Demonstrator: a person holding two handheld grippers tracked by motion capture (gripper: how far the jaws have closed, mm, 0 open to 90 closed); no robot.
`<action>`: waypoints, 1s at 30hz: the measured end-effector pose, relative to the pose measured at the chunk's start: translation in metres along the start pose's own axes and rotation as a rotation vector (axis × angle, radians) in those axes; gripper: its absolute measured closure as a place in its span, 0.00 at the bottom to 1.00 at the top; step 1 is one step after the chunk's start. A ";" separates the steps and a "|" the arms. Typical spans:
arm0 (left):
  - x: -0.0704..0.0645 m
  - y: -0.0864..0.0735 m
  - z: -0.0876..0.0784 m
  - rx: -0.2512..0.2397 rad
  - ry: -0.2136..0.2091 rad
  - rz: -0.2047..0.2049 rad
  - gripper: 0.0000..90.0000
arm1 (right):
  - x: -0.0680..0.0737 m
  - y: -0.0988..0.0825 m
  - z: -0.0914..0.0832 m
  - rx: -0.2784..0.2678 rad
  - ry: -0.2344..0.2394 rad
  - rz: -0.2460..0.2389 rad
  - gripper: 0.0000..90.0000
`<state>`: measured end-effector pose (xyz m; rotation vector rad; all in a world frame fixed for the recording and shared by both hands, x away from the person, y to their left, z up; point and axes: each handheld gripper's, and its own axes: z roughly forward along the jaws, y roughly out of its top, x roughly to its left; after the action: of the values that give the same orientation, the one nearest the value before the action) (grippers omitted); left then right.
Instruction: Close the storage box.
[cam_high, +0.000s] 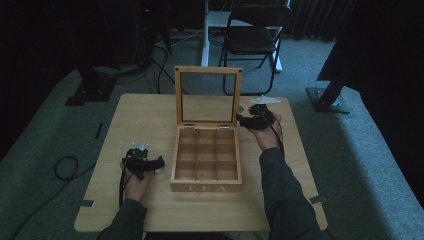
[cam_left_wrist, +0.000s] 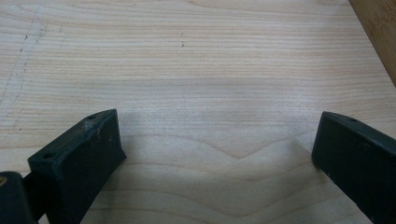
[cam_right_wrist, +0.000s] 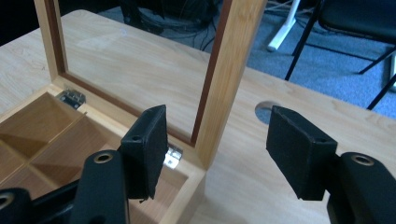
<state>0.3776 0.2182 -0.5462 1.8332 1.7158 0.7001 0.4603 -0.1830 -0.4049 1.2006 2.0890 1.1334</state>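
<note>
Two tools work around one wooden tea box (cam_high: 206, 160) that sits mid-bench with its glass-paned lid (cam_high: 208, 96) standing upright on the rear hinges. The right tool (cam_right_wrist: 215, 149) has its jaws spread, one on each side of the lid frame's right post (cam_right_wrist: 229, 79); the pads stand clear of the wood, so nothing is clamped. That straddling stance looks chosen to steady or swing the lid, since the post is the only slim edge a narrow opening can span. A hinge (cam_right_wrist: 173, 156) lies just beside the near pad, and the empty compartments (cam_right_wrist: 44, 135) sit below and to the tool's left. Beyond the far pad, bare bench (cam_high: 150, 115) runs to a round cable hole (cam_right_wrist: 266, 112) and then the bench edge, so there is open room to back away on that side; toward the box, the rim and dividers crowd the pad.

The left tool (cam_high: 142, 164) rests well apart from the box's left wall, jaws released wide over plain wood (cam_left_wrist: 205, 84), holding nothing. It appears parked to keep clear. Only the box wall (cam_left_wrist: 380, 32) edges in ahead of it, at the far right.
</note>
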 end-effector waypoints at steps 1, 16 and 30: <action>0.000 0.000 0.000 0.000 0.000 0.000 0.02 | 0.000 0.001 0.001 -0.001 -0.001 -0.002 0.42; 0.000 0.000 0.000 0.000 0.000 -0.001 0.02 | -0.010 0.017 0.023 -0.009 0.036 0.063 0.39; 0.000 0.000 0.000 0.000 0.000 -0.002 0.02 | -0.009 0.037 0.043 -0.025 0.048 0.075 0.32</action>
<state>0.3775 0.2182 -0.5463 1.8315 1.7169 0.6993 0.5131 -0.1626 -0.3976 1.2608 2.0744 1.2300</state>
